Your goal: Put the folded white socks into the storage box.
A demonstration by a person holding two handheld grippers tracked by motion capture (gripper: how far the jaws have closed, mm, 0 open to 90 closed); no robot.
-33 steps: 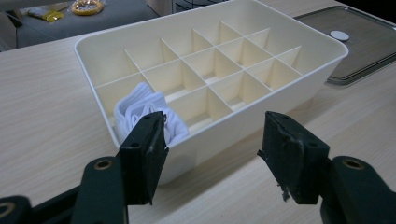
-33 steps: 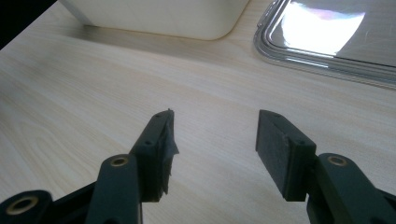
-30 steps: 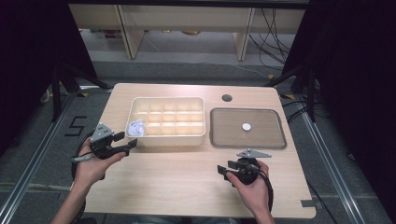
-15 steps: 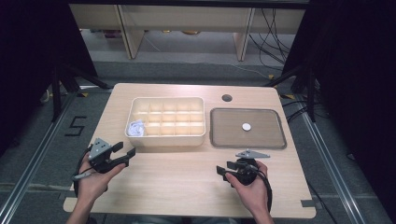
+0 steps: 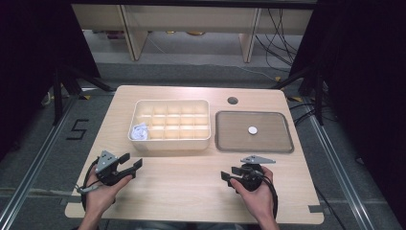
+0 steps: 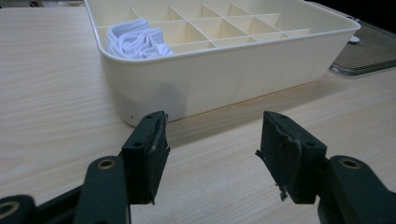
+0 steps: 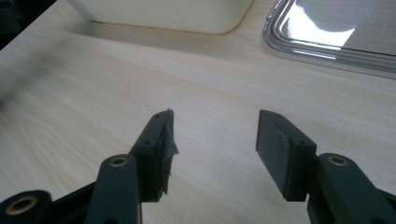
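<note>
We see the table (image 5: 191, 191) evenly lit from above while the surroundings fall dark. Bright glare sits on the clear tray (image 7: 327, 28) at upper right of the right gripper view. The cream box (image 6: 224, 79) casts a soft shadow; near jaws look slightly blurred.

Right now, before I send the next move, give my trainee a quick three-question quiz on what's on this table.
1. True or false: the white rolled cloth lies in the near-left corner compartment of the cream divided box.
2. The small white round piece sits on: A) the bare tabletop, B) the grey tray, C) a box compartment.
3. Fill in: the left gripper and the right gripper both have their jaws ____ with nothing between them.

Key: 1 true; 2 B; 3 open.
</note>
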